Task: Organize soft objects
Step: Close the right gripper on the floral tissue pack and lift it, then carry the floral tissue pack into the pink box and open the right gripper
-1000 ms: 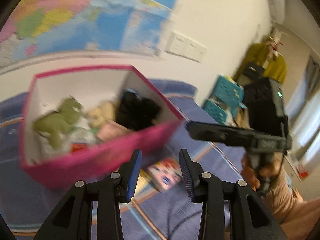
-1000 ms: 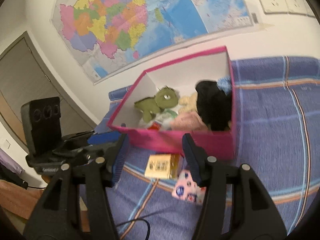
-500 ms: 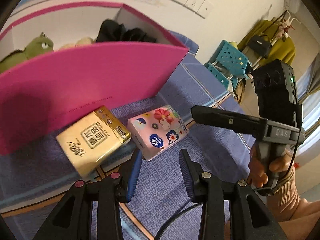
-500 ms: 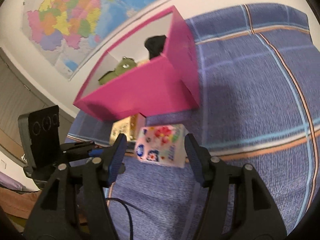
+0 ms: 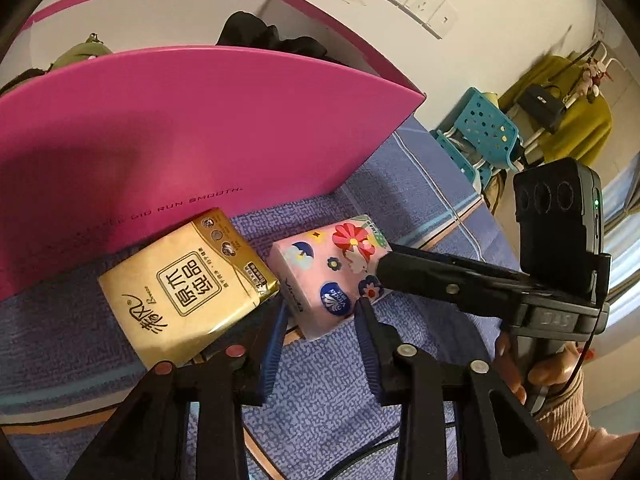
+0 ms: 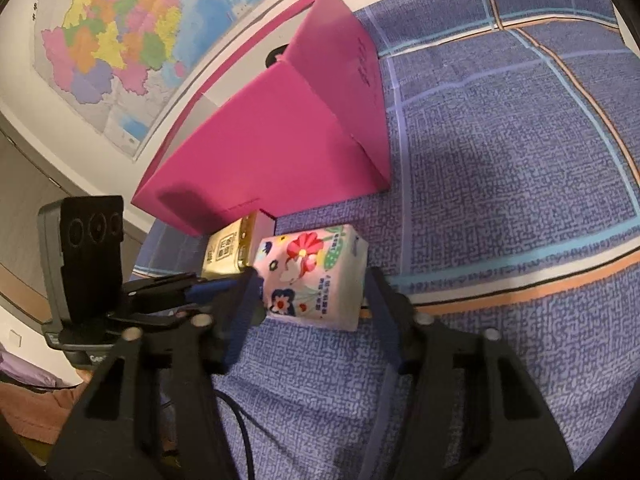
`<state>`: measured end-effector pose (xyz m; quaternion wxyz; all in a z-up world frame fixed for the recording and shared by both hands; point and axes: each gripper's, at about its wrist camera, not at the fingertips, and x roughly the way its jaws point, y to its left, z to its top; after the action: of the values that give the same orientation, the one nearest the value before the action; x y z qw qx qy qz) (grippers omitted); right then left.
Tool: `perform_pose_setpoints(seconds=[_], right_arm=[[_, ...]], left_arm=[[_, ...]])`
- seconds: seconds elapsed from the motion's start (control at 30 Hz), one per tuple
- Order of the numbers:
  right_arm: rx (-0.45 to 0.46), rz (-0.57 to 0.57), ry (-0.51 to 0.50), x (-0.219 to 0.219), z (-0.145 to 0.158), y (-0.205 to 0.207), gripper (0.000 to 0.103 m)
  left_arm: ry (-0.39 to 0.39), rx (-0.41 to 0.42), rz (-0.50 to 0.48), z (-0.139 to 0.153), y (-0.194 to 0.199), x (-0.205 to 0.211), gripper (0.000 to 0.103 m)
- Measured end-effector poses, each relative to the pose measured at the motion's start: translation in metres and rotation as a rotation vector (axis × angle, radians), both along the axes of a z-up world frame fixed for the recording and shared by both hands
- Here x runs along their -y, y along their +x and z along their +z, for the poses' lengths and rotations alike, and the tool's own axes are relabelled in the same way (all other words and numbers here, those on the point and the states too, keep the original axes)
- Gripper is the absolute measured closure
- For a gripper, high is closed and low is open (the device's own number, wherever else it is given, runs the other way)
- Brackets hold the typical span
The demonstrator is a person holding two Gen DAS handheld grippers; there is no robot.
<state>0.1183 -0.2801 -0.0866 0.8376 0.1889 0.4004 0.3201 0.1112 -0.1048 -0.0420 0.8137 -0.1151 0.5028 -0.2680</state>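
Both wrist views, close approach. Within the last second I have brought both sets of tongs down from a high look into the pink box (image 5: 192, 132) to the level of the blue plaid bedcover (image 6: 500, 160), so the box's contents are mostly hidden behind its near wall; only a green plush (image 5: 76, 54) and a dark bundle (image 5: 272, 38) show over the rim. I judge this to mean the next pick is one of the two loose packs, not yet boxed.

The floral tissue pack (image 6: 316, 276) lies on the bedcover just in front of the box, beside the gold tissue pack (image 5: 188, 284). The right tongs (image 6: 314, 308) stand apart, straddling the floral pack's near end without clamping it. The left tongs (image 5: 320, 340) are also apart, empty, tips just short of the same pack.

Legible writing: "RUN SMOOTH." on the box wall; "原木纯品" on the gold pack; a blue oval logo on the floral pack, too small to read. A map (image 6: 132, 36) hangs behind.
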Motion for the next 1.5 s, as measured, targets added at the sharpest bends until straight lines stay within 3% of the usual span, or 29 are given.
perform_pose_setpoints(seconds=[0.33, 0.67, 1.03, 1.5], right_arm=[[0.028, -0.003, -0.042, -0.004, 0.004, -0.009, 0.061], [0.121, 0.007, -0.054, -0.006, 0.036, -0.032, 0.060], [0.232, 0.050, -0.071, -0.021, 0.073, -0.048, 0.060], [0.308, 0.088, -0.077, -0.041, 0.102, -0.041, 0.060]], left_arm=[[0.007, 0.046, -0.032, 0.016, -0.013, 0.004, 0.071], [0.004, 0.136, -0.046, 0.050, -0.031, -0.005, 0.071], [-0.006, 0.200, -0.014, 0.078, -0.041, -0.024, 0.071], [-0.015, 0.245, 0.035, 0.102, -0.037, -0.040, 0.071]])
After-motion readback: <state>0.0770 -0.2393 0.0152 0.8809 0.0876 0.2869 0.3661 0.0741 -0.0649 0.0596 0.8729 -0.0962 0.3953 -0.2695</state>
